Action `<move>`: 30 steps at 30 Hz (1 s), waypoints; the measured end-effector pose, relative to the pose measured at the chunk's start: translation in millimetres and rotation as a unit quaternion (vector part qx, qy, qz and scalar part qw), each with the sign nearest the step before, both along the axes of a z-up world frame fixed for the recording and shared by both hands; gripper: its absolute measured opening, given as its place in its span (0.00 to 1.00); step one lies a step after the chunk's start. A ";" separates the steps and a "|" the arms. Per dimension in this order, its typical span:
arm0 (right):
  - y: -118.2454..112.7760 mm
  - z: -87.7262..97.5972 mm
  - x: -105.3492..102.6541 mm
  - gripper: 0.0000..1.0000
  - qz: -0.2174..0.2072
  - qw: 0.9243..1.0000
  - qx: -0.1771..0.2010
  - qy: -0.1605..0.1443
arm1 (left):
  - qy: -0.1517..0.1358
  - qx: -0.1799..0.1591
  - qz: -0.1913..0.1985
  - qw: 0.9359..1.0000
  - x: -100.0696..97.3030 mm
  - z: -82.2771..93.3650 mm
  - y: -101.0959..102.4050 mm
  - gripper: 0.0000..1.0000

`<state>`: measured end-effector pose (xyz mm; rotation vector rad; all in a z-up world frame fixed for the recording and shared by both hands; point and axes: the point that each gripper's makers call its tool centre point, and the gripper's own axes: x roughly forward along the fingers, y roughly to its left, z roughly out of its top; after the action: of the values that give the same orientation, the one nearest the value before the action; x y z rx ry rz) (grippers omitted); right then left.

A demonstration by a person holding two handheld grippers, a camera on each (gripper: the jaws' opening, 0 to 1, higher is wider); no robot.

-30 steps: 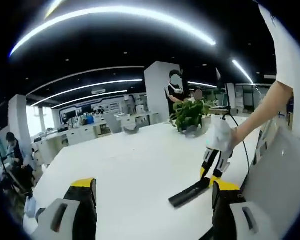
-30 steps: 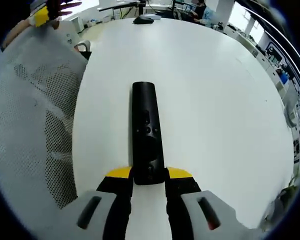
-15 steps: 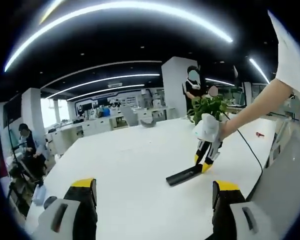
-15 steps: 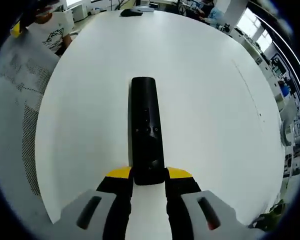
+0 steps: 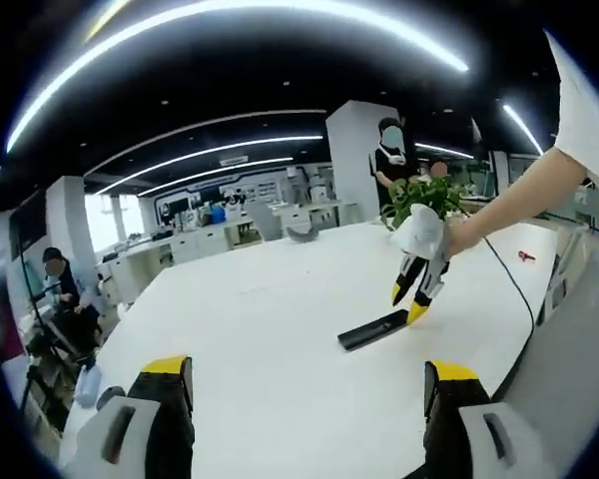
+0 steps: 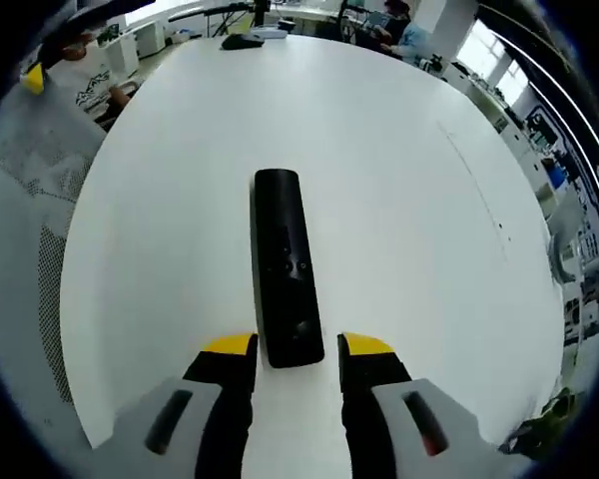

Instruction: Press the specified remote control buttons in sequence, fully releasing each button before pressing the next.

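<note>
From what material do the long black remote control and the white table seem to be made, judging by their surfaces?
The long black remote control looks like plastic with a matte-to-satin finish: it is evenly dark with a faint sheen and small raised buttons. The white table appears to have a smooth, hard laminate or painted top, since it is uniformly white, without grain, and softly reflective. What lies under its surface cannot be told.

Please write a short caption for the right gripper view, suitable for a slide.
Open right gripper poised at the near end of a black remote control lying on a white table.
</note>
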<state>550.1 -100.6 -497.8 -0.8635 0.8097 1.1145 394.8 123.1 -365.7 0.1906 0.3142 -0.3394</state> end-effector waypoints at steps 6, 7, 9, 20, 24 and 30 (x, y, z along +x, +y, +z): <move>-4.3 57.6 -30.3 0.61 -0.111 0.977 0.182 -0.023 | 0.002 0.002 0.002 1.000 -0.5 -0.5 0.7 1.00; -7.5 66.3 -36.3 0.66 -0.128 0.969 0.208 -0.026 | 0.001 0.003 0.002 1.000 -0.5 -0.6 0.7 1.00; -18.5 83.2 -53.1 0.76 -0.164 0.954 0.251 -0.026 | 0.004 0.003 0.001 1.000 -1.0 -1.2 0.3 1.00; -93.3 175.2 -116.8 1.00 -0.328 0.833 0.434 -0.097 | 0.008 0.013 0.004 1.000 -2.2 -2.2 1.0 1.00; -109.1 196.9 -134.3 1.00 -0.351 0.800 0.466 -0.140 | 0.006 0.014 0.006 1.000 -2.0 -1.1 1.4 1.00; -113.2 216.0 -156.9 1.00 -0.378 0.771 0.476 -0.189 | 0.006 0.017 -0.005 1.000 -2.2 -2.2 -2.4 1.00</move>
<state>393.2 -213.8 -281.7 0.1465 0.1179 0.4512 392.6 120.8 -367.8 0.2240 0.3318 -0.3451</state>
